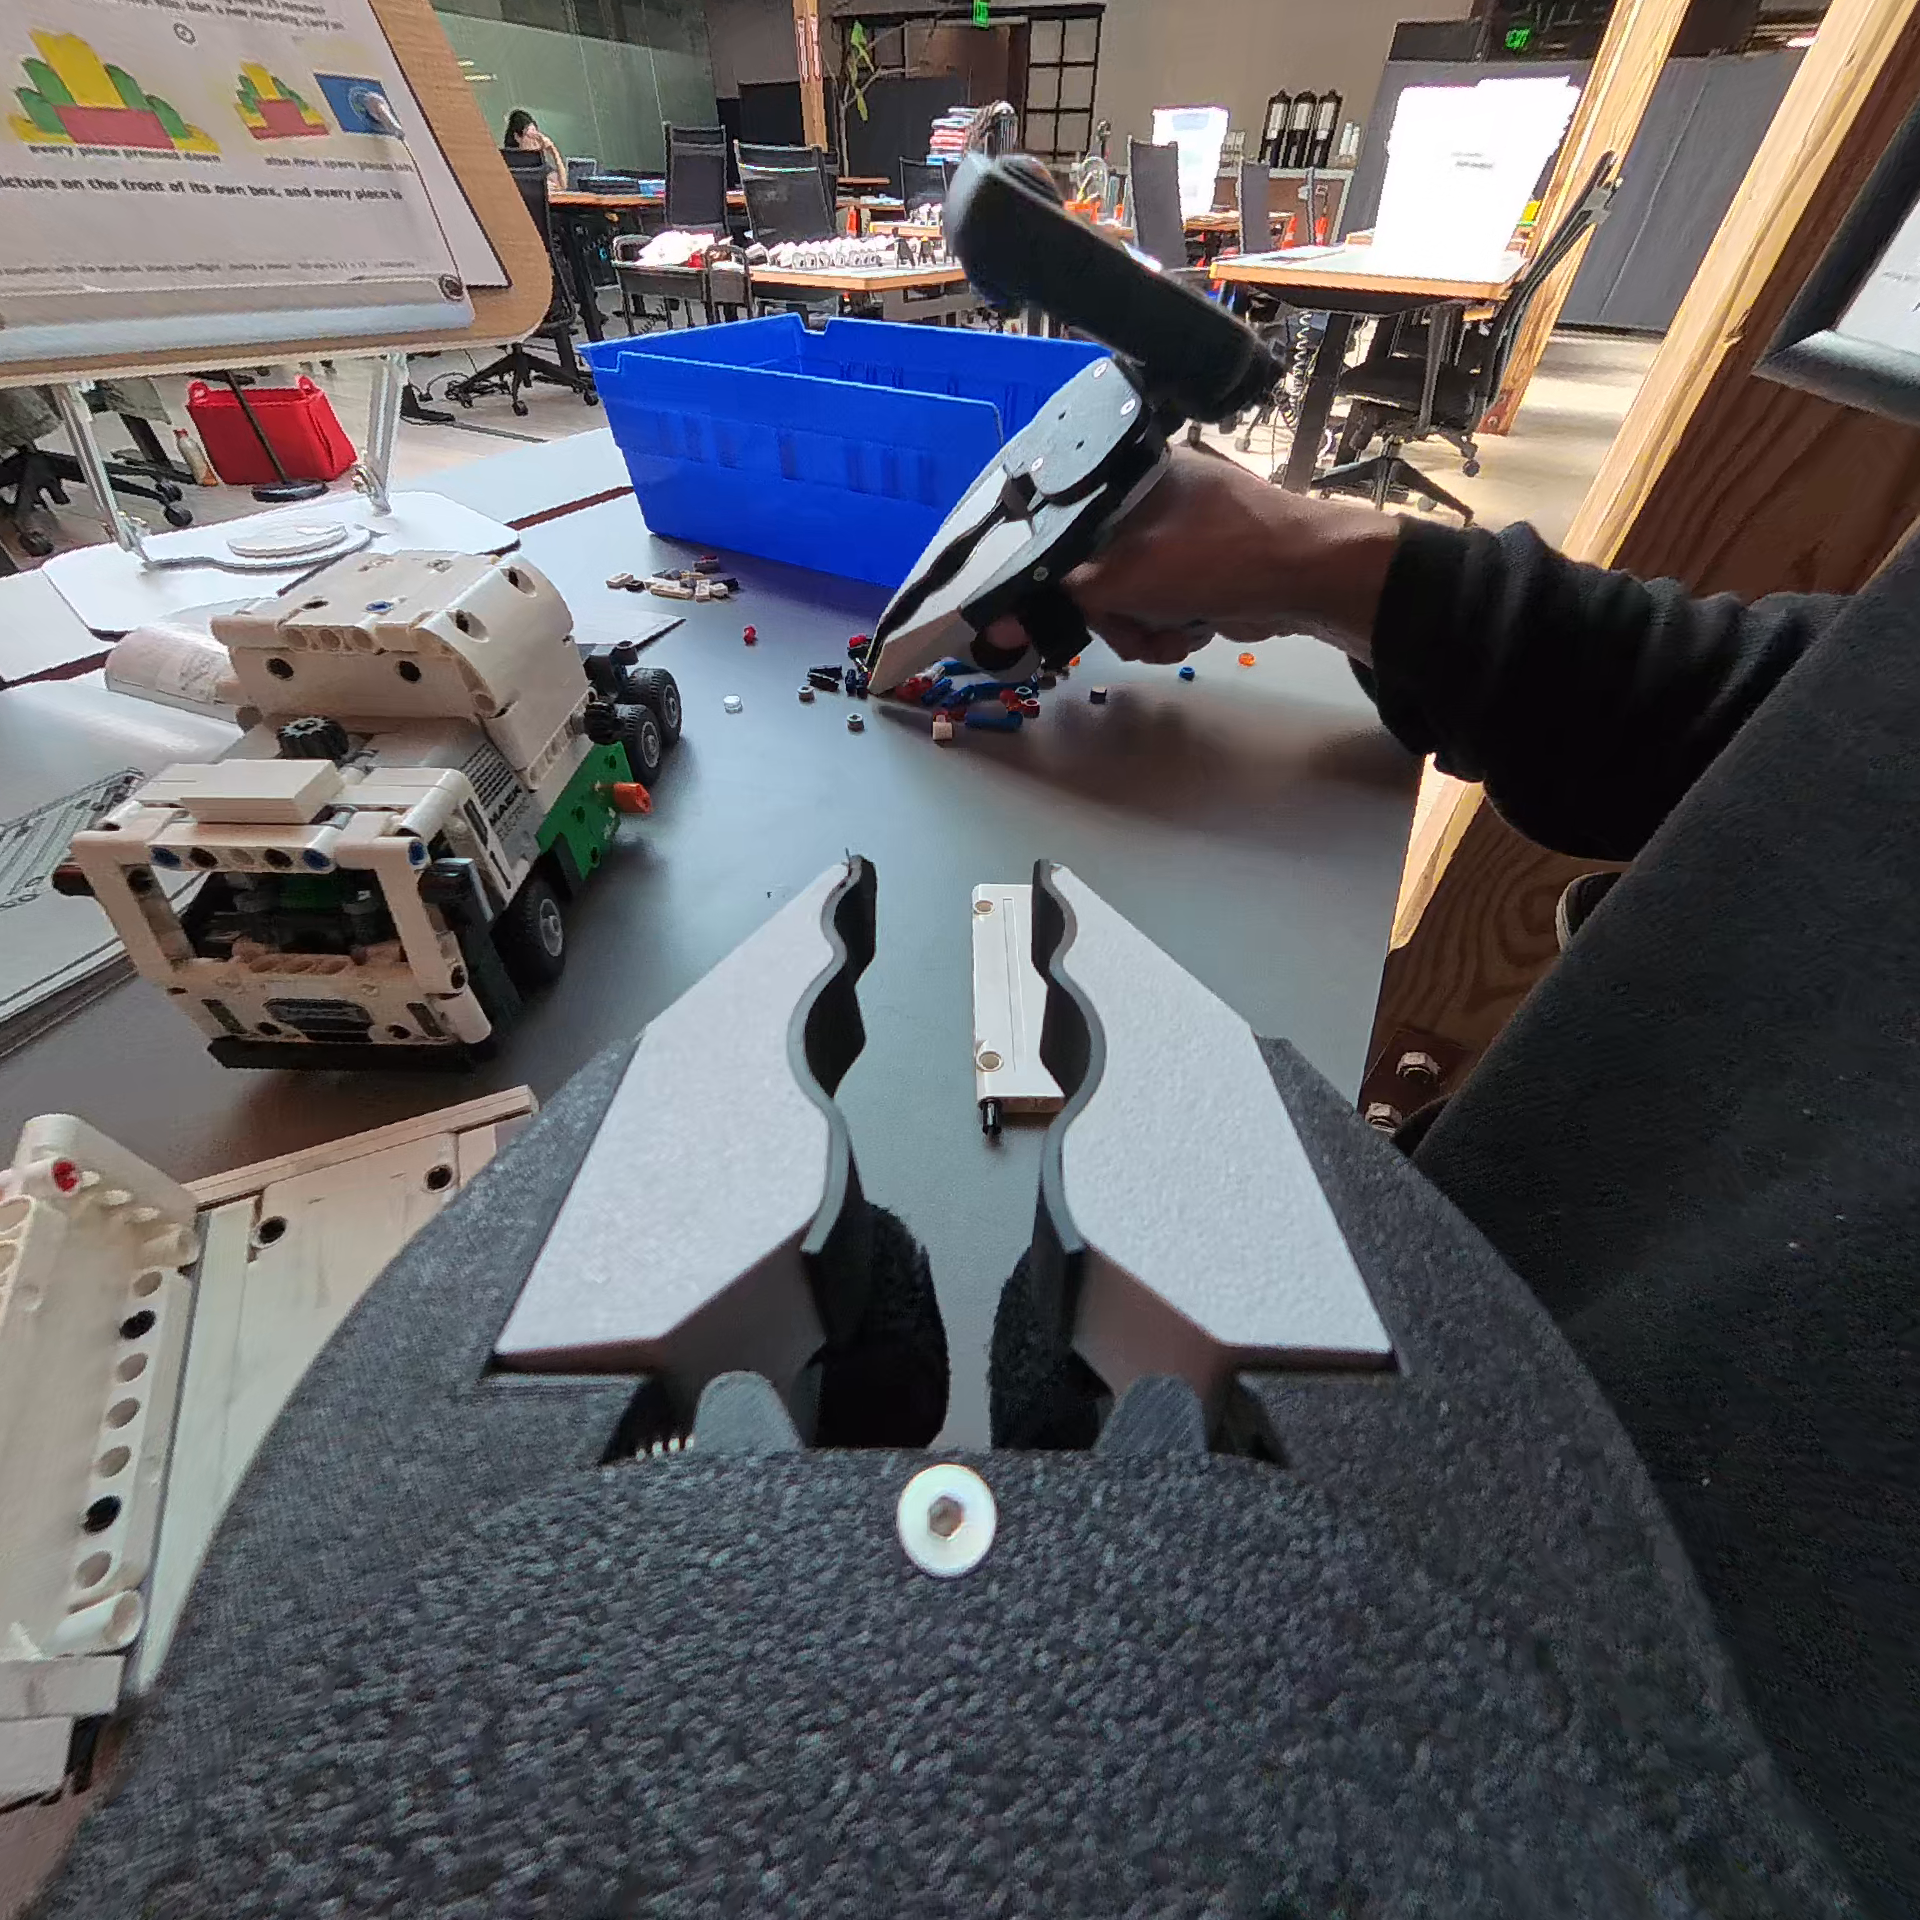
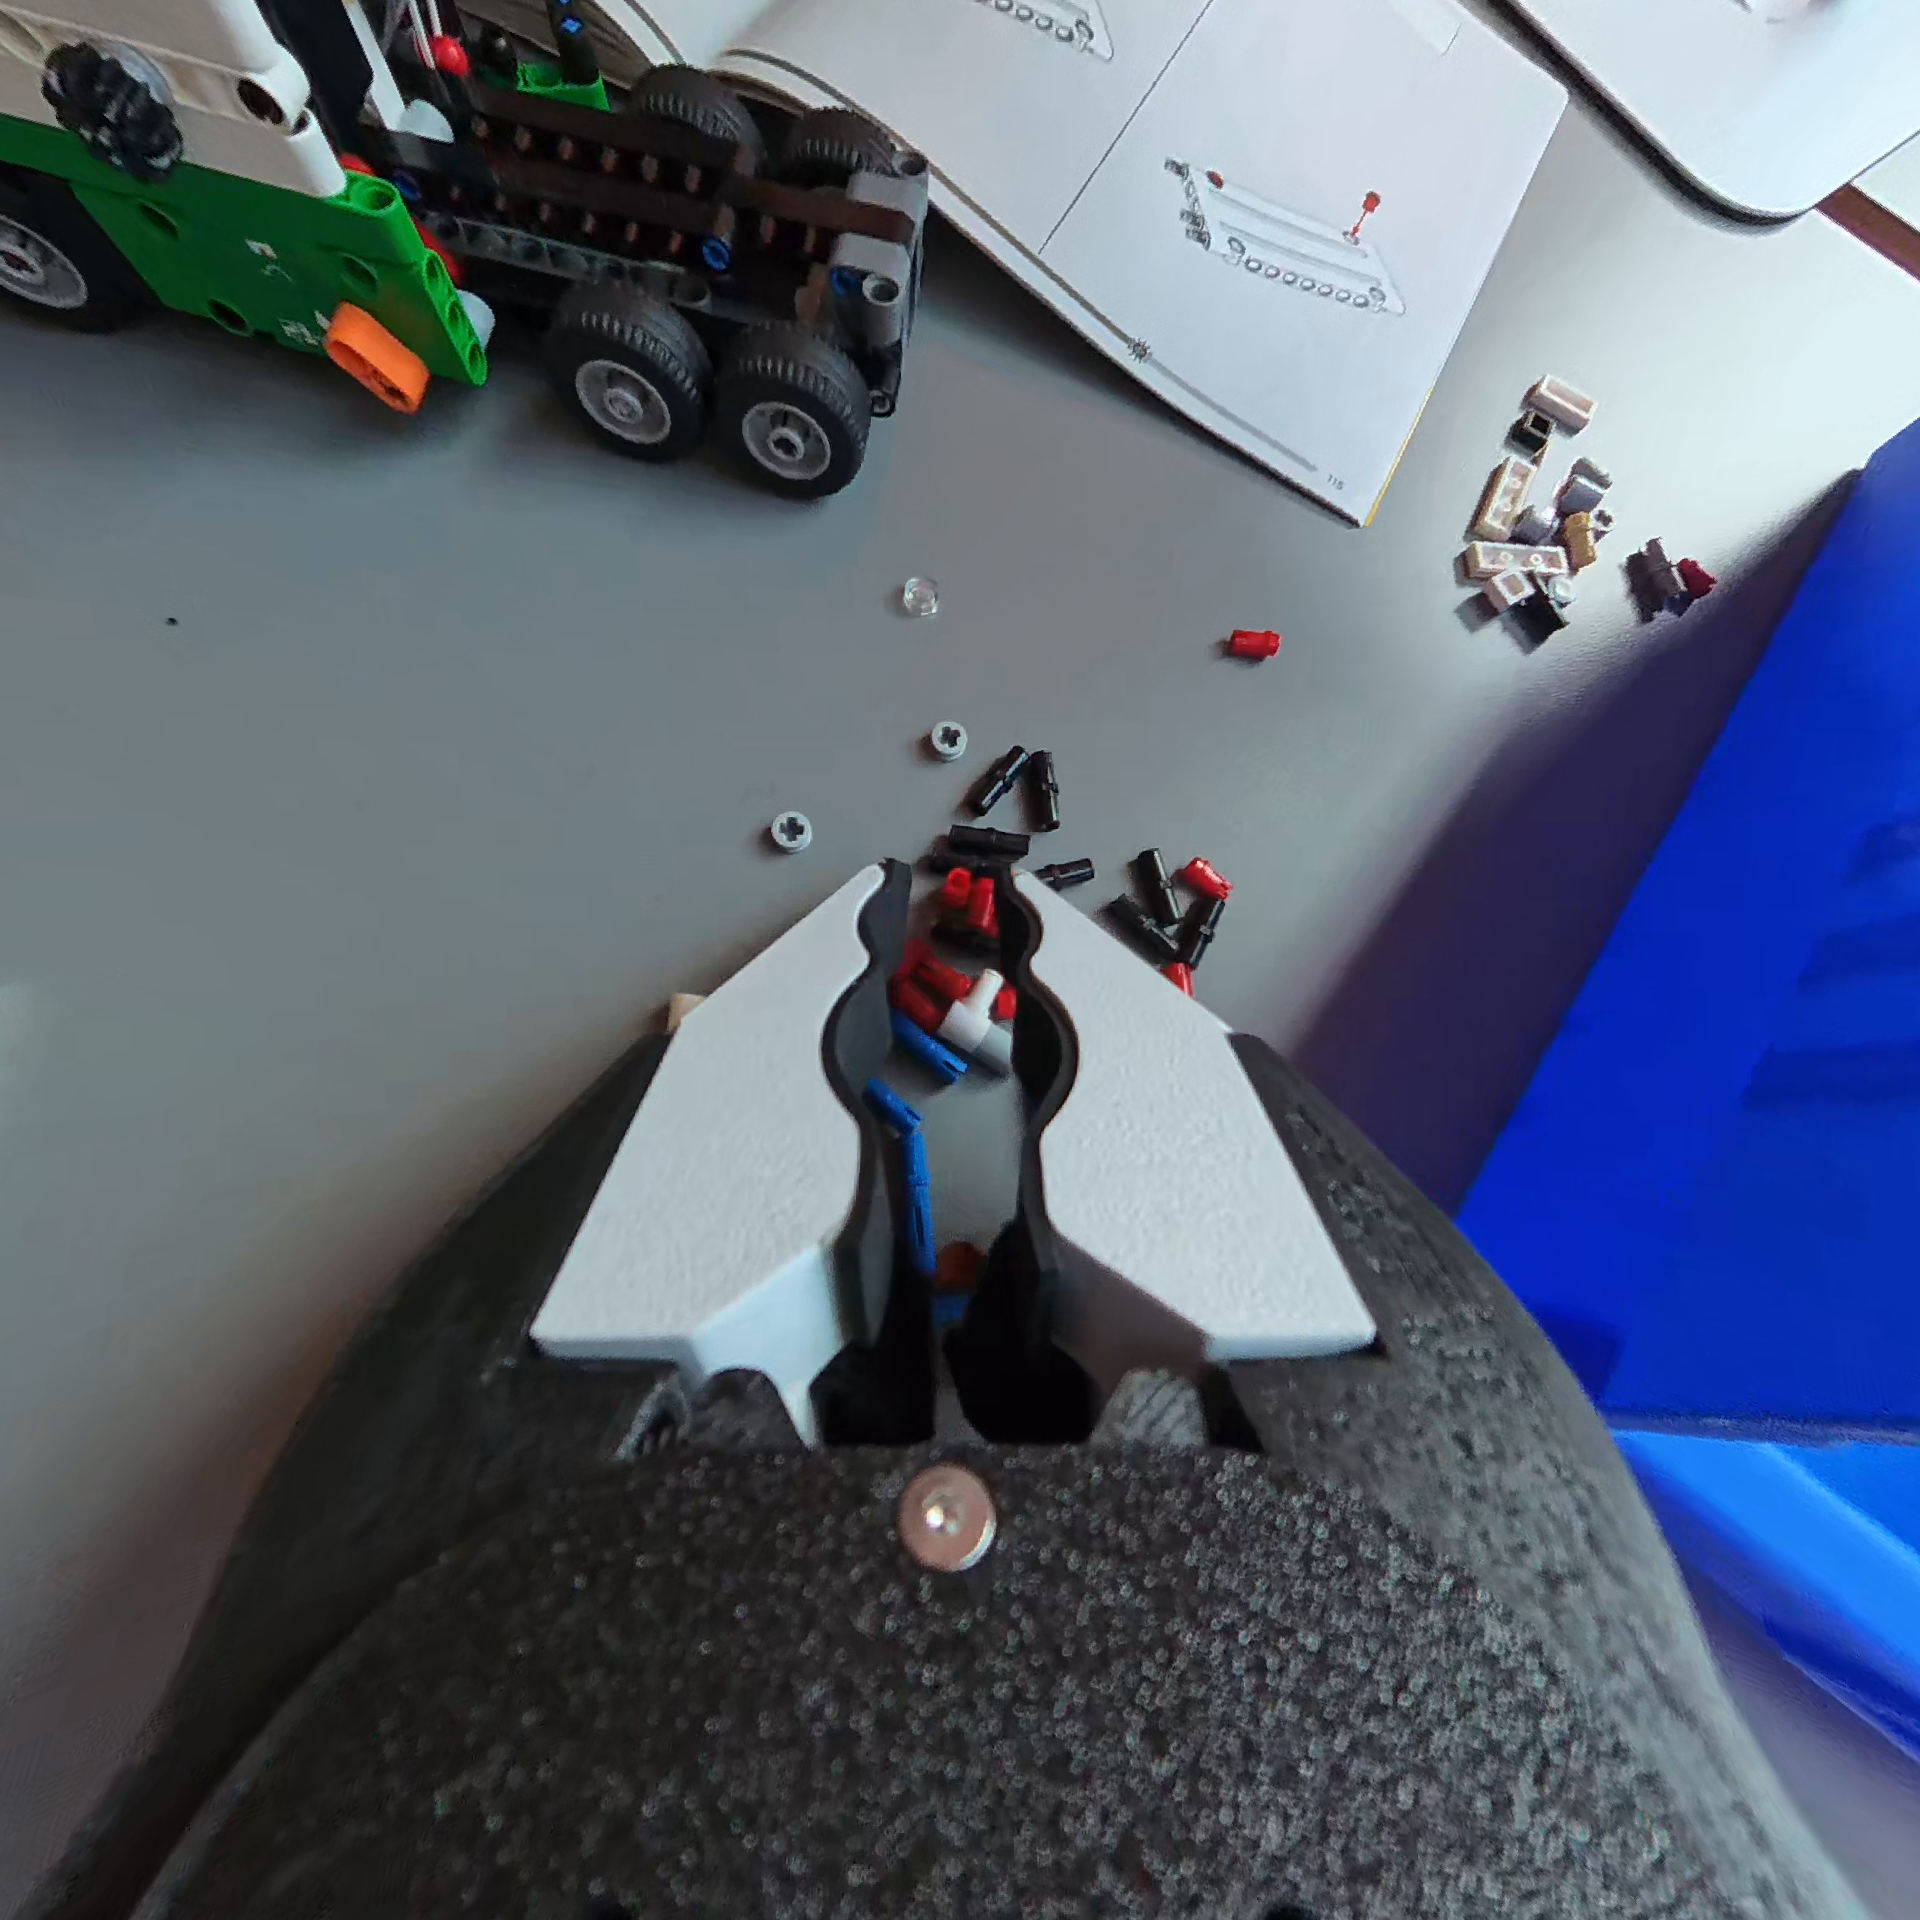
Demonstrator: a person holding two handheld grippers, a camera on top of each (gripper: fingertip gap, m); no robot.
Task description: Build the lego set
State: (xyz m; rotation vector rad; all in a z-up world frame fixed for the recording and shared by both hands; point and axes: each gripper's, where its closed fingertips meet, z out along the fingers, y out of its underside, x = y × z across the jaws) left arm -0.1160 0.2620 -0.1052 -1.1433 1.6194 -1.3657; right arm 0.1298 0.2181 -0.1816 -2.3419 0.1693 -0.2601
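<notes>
My left gripper (image 1: 951, 873) is open and hovers low over the dark table (image 1: 1039, 810). A flat white panel piece (image 1: 1006, 997) lies on the table against the inner side of its right finger (image 1: 1143, 1039), with a clear gap to the left finger. My right gripper (image 2: 951, 883) is open, tips down in a pile of small pins (image 2: 956, 997), red, blue, black and white. Two red pins (image 2: 968, 902) lie between its tips, unpressed. The right gripper also shows in the left wrist view (image 1: 878, 681), held by a hand, tips in the same pile.
A white and green brick truck (image 1: 395, 790) stands left, also in the right wrist view (image 2: 623, 260). A blue bin (image 1: 821, 436) sits behind the pile. An open instruction booklet (image 2: 1247, 208), tan loose pieces (image 2: 1538, 520) and a white beam assembly (image 1: 94, 1403) lie around. Tip to tip, the grippers are about 25 cm apart.
</notes>
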